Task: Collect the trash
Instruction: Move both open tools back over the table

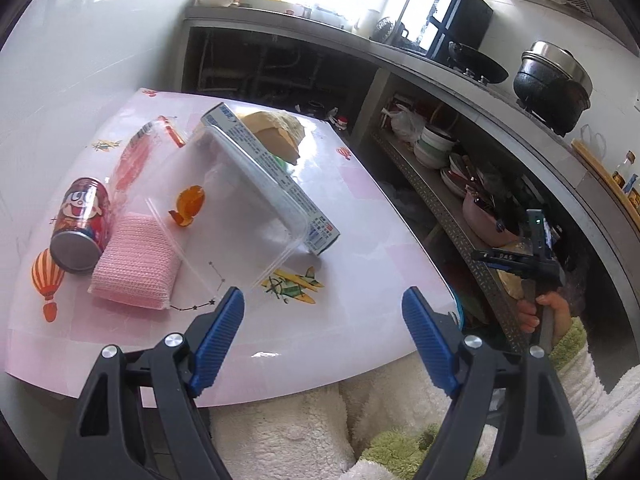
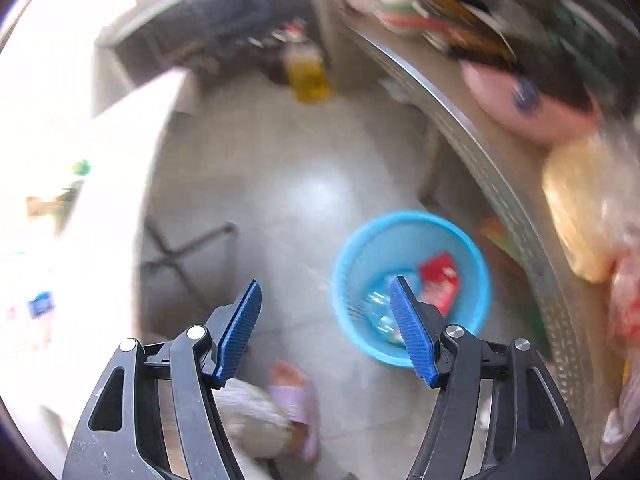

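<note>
My left gripper (image 1: 323,300) is open and empty over the near edge of the pink table (image 1: 360,248). Ahead of it lie a clear plastic tray (image 1: 240,208), an orange peel piece (image 1: 188,204), a long blue-and-white box (image 1: 276,176), a pink sponge (image 1: 136,268), a red can (image 1: 82,224) on its side, a red wrapper (image 1: 136,156) and a brown paper bag (image 1: 276,132). My right gripper (image 2: 325,292) is open and empty, high above the floor. Below it stands a blue bin (image 2: 412,284) holding a red packet (image 2: 440,280) and clear plastic. The right wrist view is blurred.
A steel counter with a pot (image 1: 552,80) and wok (image 1: 478,66) runs along the right, with a shelf of bowls (image 1: 436,144) beneath. A person's slippered foot (image 2: 296,400) is on the tiled floor near the bin. A hand (image 1: 548,312) holds the other gripper's handle.
</note>
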The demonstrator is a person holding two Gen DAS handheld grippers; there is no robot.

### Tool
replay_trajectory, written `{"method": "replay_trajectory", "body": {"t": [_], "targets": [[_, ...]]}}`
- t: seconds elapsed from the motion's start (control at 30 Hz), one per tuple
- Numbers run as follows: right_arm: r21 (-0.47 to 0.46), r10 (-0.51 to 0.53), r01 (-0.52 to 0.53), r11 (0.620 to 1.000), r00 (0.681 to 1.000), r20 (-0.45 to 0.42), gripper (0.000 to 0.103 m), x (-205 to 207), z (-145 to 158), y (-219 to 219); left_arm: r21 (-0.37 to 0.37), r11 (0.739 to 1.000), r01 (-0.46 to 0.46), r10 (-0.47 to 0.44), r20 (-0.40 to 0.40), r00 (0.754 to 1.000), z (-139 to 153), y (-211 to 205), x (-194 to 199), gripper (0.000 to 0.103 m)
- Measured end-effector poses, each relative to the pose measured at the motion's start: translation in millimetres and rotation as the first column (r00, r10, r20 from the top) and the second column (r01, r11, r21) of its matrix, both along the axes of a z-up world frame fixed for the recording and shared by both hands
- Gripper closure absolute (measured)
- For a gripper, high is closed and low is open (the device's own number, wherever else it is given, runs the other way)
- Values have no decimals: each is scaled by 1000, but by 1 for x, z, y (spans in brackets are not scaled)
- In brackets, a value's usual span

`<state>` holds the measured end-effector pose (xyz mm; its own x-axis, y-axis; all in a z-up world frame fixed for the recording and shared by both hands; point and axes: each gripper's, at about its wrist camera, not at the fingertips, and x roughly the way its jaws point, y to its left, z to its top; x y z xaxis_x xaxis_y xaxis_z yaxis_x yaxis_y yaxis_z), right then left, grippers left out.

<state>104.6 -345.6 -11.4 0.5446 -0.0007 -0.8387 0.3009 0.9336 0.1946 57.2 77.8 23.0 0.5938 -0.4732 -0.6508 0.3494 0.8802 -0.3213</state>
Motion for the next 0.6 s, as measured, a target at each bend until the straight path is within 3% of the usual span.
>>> {"method": "replay_trajectory", "body": {"t": [0.13,0.3,0.5,0.6], "targets": [[44,114,-119,992,988,106,39,3,35,47,-33,996,-80,81,23,996,2,29,-3,23],[46,252,-268,962,942,223,39,9,74,106,-52,972,-230,232,27,972,2,75,7,20],[55,425,-468,882,840,336,39,18,104,164,-37,907,-419,419,-4,908,-7,124,37,20],[-51,553,-576,816,751,361,39,21,123,202,-28,886,-462,462,-16,887,-12,139,48,20]]}}
